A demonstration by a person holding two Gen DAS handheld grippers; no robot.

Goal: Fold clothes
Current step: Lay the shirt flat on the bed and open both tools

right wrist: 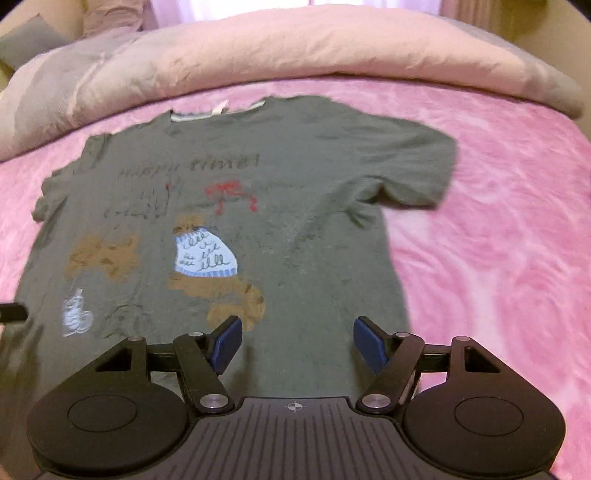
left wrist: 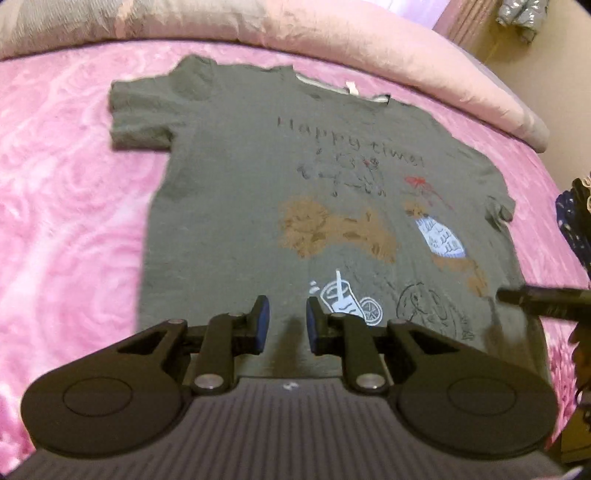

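A grey-green T-shirt (left wrist: 236, 206) (right wrist: 314, 229) with printed drawings and the words "Happy time" lies flat, front up, on a pink bedspread, collar at the far side. My left gripper (left wrist: 287, 317) hovers over the shirt's near hem, jaws a little apart, nothing between the blue pads. My right gripper (right wrist: 297, 341) hangs above the hem on the right half, jaws wide open and empty. The right gripper's black finger (left wrist: 543, 299) pokes in at the right edge of the left wrist view. A dark finger tip (right wrist: 13, 312) of the left gripper shows at the left edge of the right wrist view.
The pink rose-patterned bedspread (left wrist: 66, 206) (right wrist: 498, 258) spreads out on both sides of the shirt. A rolled pale pink and grey duvet (left wrist: 332, 33) (right wrist: 295, 48) lies along the far side. Dark patterned fabric (left wrist: 576, 221) sits past the bed's right edge.
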